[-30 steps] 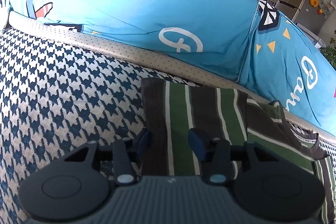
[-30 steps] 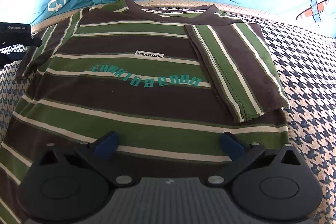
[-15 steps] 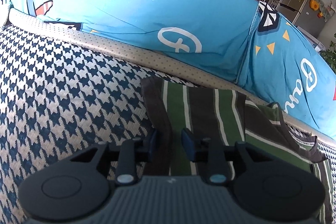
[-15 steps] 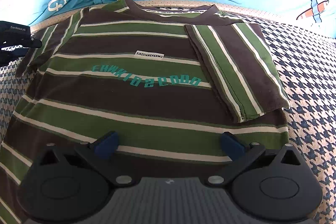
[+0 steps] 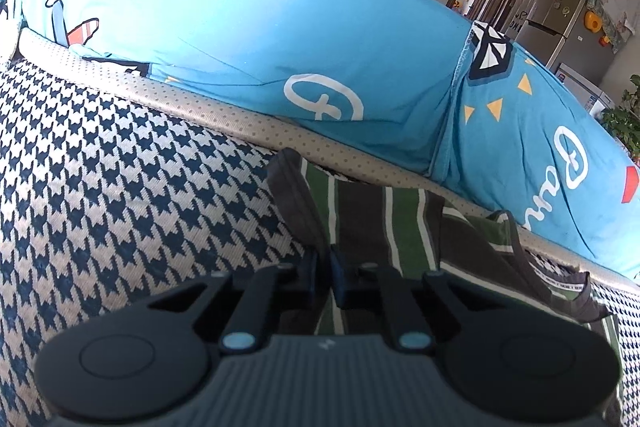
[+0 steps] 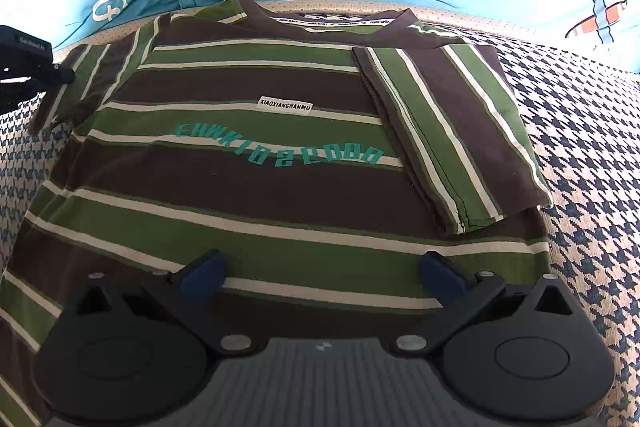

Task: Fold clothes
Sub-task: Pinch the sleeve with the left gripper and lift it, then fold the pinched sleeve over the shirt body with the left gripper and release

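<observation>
A green, brown and white striped T-shirt (image 6: 256, 183) lies front up on the houndstooth cover, neck towards the blue cushions. Its right sleeve (image 6: 452, 131) is folded in over the chest. The other sleeve (image 5: 360, 219) spreads out flat, and my left gripper (image 5: 325, 269) is shut on that sleeve's cuff edge, which rises in a small ridge between the fingers. In the right wrist view the left gripper (image 6: 24, 67) shows at the far left beside the sleeve. My right gripper (image 6: 320, 273) hovers wide open above the shirt's lower part, holding nothing.
Large blue printed cushions (image 5: 248, 39) line the back behind a dotted beige strip (image 5: 224, 115). The blue and white houndstooth cover (image 5: 112, 179) extends left of the sleeve and right of the shirt (image 6: 592, 155). A doorway and fridge (image 5: 560, 11) stand far behind.
My left gripper went from open astride the sleeve's cuff edge to shut on it, and the edge now stands up a little. The right gripper stayed still and open.
</observation>
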A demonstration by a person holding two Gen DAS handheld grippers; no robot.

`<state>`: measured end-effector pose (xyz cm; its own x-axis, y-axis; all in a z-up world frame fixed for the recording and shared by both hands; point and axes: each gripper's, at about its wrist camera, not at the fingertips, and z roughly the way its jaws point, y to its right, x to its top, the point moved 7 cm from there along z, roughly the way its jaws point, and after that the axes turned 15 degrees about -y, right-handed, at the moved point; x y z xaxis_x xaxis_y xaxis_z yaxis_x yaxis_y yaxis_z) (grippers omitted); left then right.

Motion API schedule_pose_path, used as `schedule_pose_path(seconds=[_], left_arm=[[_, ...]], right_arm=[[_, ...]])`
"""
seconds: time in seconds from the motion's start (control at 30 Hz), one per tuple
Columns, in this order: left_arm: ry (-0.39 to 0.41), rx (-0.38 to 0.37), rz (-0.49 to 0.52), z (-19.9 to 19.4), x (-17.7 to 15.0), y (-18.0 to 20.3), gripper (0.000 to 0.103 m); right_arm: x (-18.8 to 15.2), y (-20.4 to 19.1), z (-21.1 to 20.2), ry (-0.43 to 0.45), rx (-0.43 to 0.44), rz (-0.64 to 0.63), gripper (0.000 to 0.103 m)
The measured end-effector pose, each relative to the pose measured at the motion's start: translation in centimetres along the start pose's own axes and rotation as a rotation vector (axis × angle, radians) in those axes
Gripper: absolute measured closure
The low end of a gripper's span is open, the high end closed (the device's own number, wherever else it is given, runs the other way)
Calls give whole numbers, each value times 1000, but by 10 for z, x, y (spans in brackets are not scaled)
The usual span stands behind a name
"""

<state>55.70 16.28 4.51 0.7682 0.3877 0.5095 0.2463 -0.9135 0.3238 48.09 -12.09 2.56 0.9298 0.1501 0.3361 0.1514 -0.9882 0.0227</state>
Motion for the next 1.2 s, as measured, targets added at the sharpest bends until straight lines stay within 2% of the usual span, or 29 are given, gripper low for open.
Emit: schedule_pose_path(seconds=[0.17,0.47,0.5,0.63,0.7,0.73,0.87,0.97,1.2], left_arm=[[24,-13,17,-8,1,12,95],[33,-136,164,-23,-21,77,95],[21,-158,194,-22,-27,87,95],[-113,-255,300,0,-65,118,94],[-200,-269,349,15,-85,126,92],[-210,-256,358,19,-91,126,92],[-222,-253,360,23,-99,125,78],[-194,-266,353,16,-94,125,66],[-159,-274,332,7,-83,119,55]], right_arm=[[0,1,0,0,0,-1,0],[0,0,0,0,-1,-1,0],[0,0,0,1,-1,-1,0],[0,0,1,1,-2,-2,0],[0,0,0,1,-1,-2,0],[0,0,0,1,-1,-2,0],[0,-1,1,-1,0,-2,0],[0,0,0,-2,1,-3,0],[-1,-1,0,-1,-2,-3,0]])
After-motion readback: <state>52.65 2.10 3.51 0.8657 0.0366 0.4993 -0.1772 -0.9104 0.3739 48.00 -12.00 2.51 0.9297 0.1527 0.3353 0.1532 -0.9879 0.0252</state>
